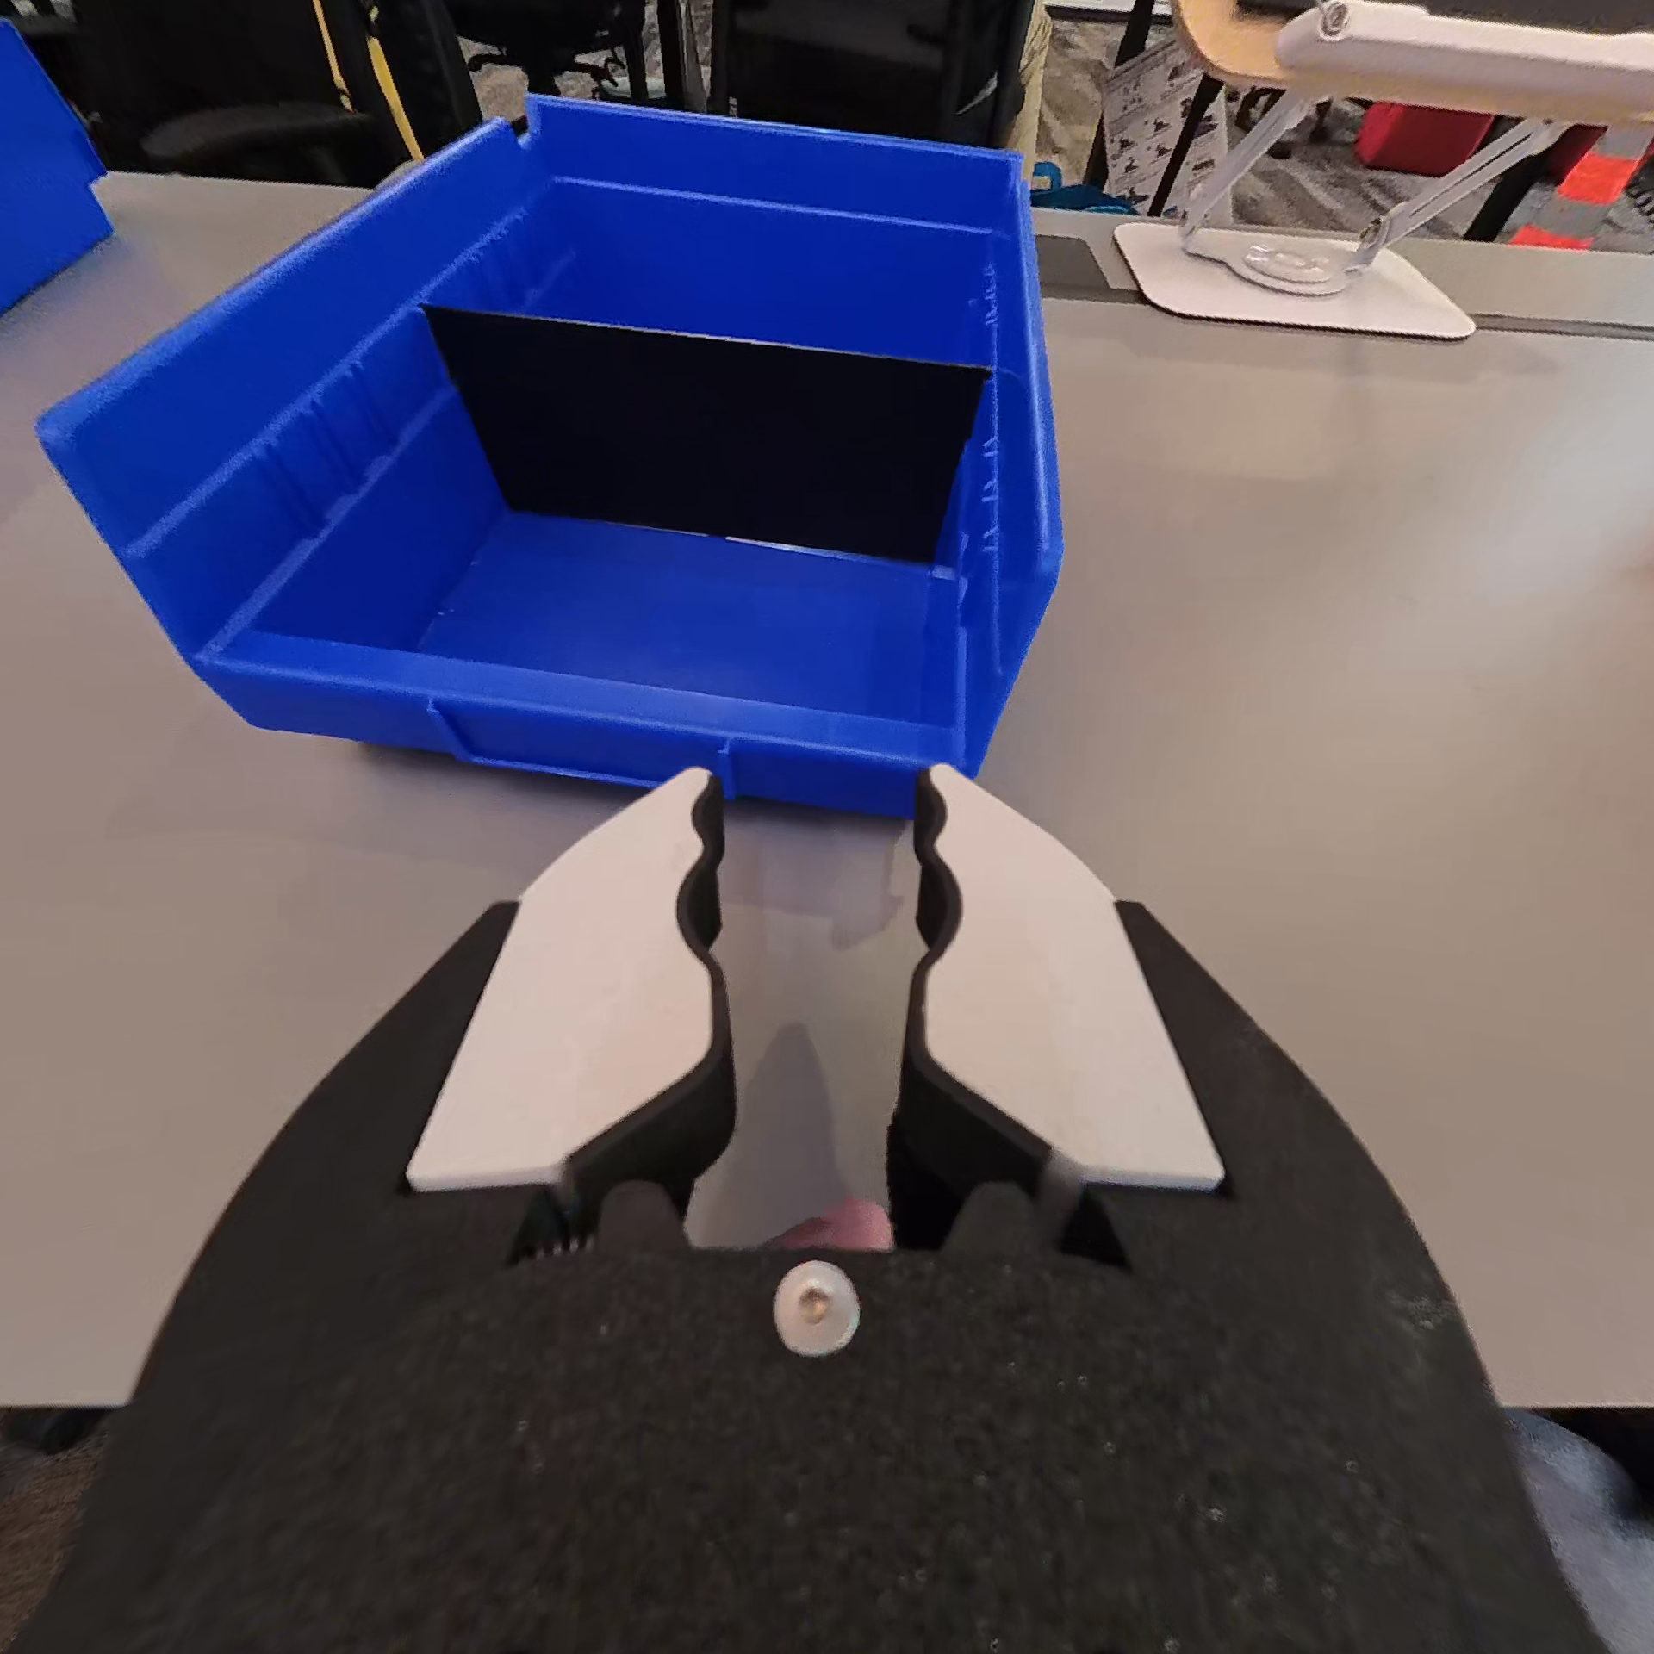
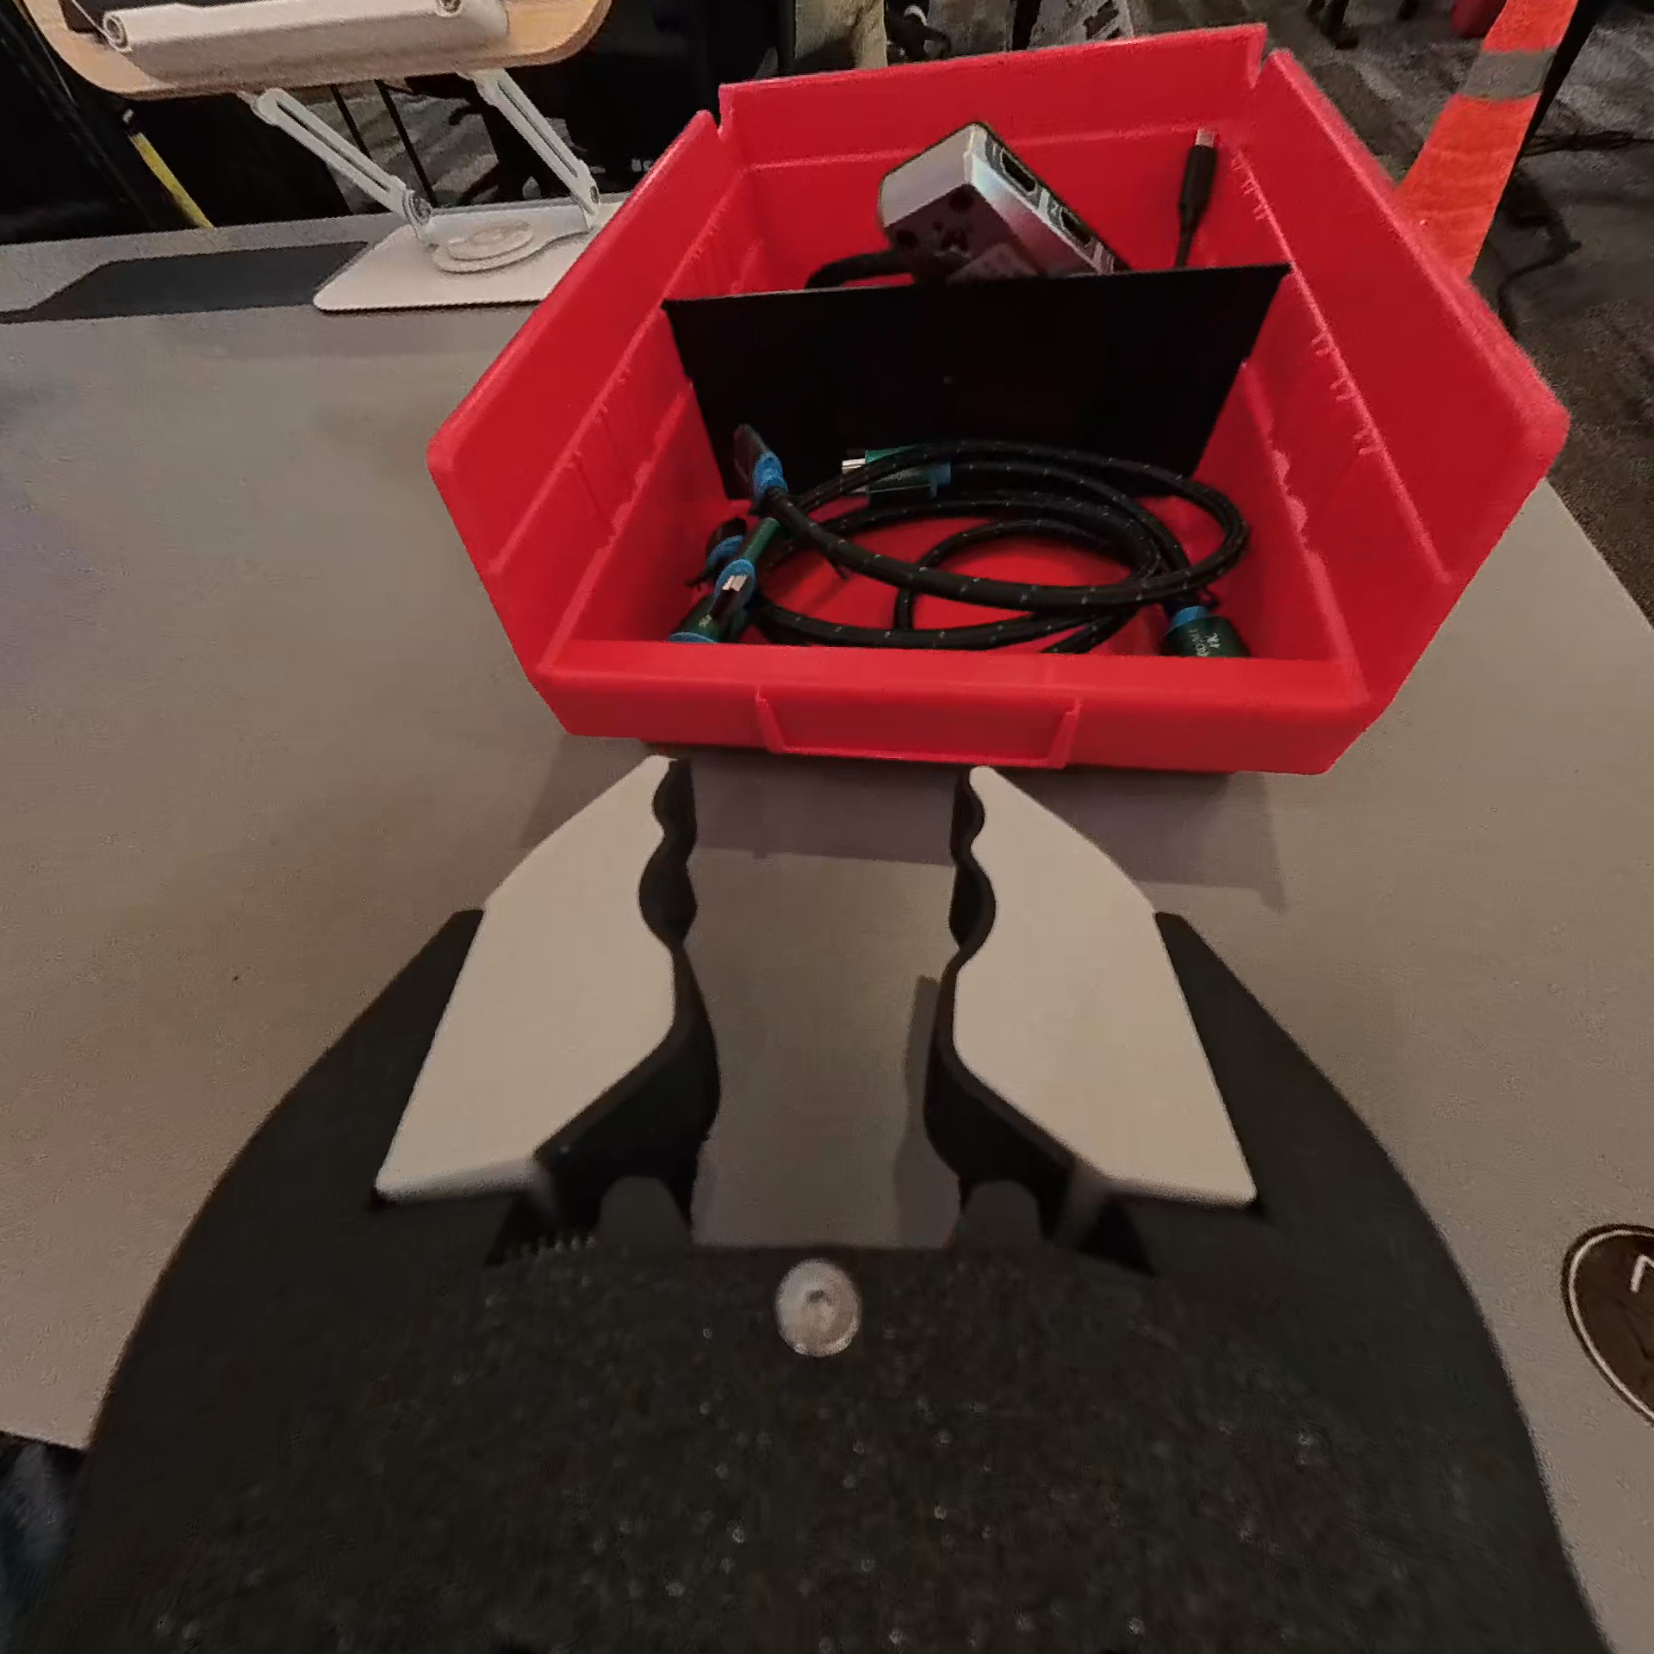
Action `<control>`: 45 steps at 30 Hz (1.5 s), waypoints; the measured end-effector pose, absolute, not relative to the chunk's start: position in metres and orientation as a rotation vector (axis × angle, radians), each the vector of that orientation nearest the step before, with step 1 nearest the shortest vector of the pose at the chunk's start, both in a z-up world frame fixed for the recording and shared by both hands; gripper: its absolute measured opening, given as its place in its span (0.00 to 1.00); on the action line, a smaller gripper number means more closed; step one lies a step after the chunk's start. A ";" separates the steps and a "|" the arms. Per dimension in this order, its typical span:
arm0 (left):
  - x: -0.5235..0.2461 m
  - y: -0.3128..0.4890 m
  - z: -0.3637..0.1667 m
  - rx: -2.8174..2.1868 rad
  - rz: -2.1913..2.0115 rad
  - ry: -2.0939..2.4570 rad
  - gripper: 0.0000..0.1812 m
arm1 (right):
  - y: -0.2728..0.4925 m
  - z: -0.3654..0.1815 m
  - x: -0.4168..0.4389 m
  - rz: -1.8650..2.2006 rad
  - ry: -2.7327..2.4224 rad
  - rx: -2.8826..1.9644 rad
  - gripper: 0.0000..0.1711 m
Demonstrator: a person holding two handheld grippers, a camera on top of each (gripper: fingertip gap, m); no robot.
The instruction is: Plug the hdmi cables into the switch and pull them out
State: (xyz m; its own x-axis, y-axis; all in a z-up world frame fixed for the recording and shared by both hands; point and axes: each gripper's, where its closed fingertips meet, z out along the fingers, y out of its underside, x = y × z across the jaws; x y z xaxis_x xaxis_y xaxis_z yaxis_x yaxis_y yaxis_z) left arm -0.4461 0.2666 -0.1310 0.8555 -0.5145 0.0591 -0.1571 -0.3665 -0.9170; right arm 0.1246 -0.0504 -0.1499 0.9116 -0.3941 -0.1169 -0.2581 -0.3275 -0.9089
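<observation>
In the right wrist view a red bin [image 2: 976, 707] stands on the grey table. Its near compartment holds coiled black braided HDMI cables [image 2: 1011, 546] with green and blue plugs. Behind a black divider [image 2: 967, 367] the silver switch [image 2: 984, 206] leans in the far compartment, next to a thin black cable end [image 2: 1195, 192]. My right gripper [image 2: 819, 788] is open and empty, just short of the red bin's front wall. In the left wrist view my left gripper [image 1: 819, 792] is open and empty, just short of an empty blue bin [image 1: 573, 707] with a black divider [image 1: 716, 430].
A white stand with a flat base [image 1: 1289, 282] sits on the table behind and right of the blue bin; it also shows in the right wrist view [image 2: 465, 255], left of the red bin. Another blue bin's edge [image 1: 45, 197] is at the far left. Chairs stand beyond the table.
</observation>
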 end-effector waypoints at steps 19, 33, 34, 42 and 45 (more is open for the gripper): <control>-0.239 0.180 -0.100 -1.718 -0.923 0.937 0.33 | 0.053 -0.096 -0.036 0.214 0.021 -2.002 0.51; 0.003 0.117 -0.144 -1.788 -0.787 1.319 0.05 | -0.039 -0.145 0.106 -0.383 0.857 -1.974 0.05; -0.002 0.117 -0.139 -1.757 -0.719 1.357 0.04 | -0.037 -0.139 0.104 -0.386 0.854 -1.990 0.04; -0.134 0.186 -0.083 -1.729 -0.495 1.062 0.04 | 0.062 -0.100 0.015 -0.252 0.579 -1.907 0.03; -0.196 0.224 -0.093 -1.805 -0.418 0.973 0.04 | 0.118 -0.110 -0.037 -0.165 0.464 -1.957 0.03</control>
State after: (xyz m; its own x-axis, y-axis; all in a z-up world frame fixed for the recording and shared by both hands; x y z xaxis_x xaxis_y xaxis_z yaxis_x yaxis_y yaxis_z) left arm -0.1964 0.2237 -0.0934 0.6159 -0.7744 -0.1450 -0.4279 -0.1743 -0.8869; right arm -0.0367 0.1178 -0.1095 0.9146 -0.3931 -0.0941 -0.2460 -0.3565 -0.9013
